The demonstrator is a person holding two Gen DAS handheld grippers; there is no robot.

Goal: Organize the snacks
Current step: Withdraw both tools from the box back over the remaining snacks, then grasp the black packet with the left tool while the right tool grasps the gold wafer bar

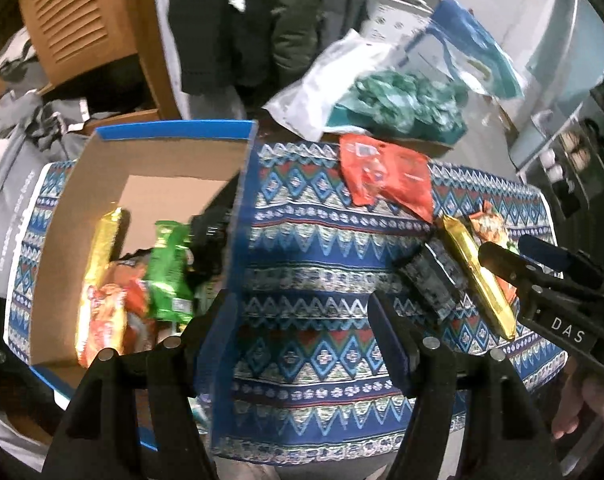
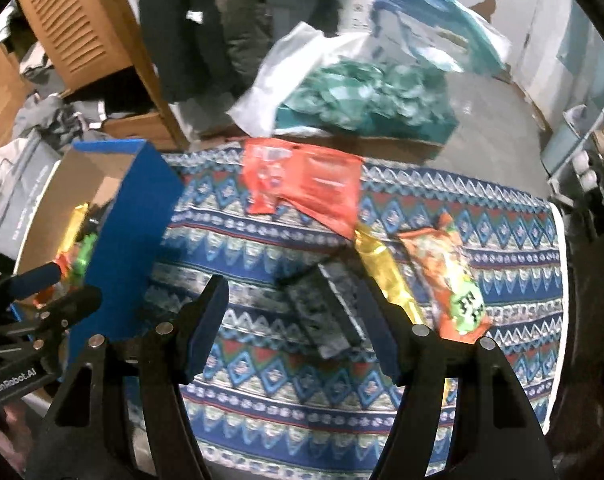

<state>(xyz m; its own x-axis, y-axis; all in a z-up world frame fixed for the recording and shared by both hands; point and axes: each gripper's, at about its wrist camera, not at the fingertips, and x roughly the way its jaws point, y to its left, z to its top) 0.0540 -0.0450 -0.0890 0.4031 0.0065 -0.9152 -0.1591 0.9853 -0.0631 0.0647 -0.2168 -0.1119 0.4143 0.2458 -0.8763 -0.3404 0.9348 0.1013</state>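
Task looked partway done. The cardboard box (image 1: 142, 184) with the blue rim already held several snacks: a gold bar (image 1: 102, 248) standing along its left wall, a green packet (image 1: 170, 272) near its right wall, and an orange-red packet (image 1: 106, 320) at its near end.

Left to move, all on the patterned cloth (image 1: 322, 240) to the right of the box: a red-orange pouch (image 2: 306, 188) farthest back from the box, a dark patterned packet (image 2: 326, 312) nearest to me, a second gold bar (image 2: 386, 276) just beside that packet on the side away from the box, and an orange packet with a green label (image 2: 450, 280) beyond the gold bar. So four pieces out, roughly three in, as far as I could see; the box's near corner was hidden.

My left claw (image 1: 302, 340) was spread wide and gripped nothing; one finger sat right against the box's right wall, though I couldn't tell if it touched.

My right claw (image 2: 298, 332) was also spread wide, empty, hanging over the dark patterned packet, well right of the box. That packet seemed the likely next pick, with the gold bar crowding one finger.
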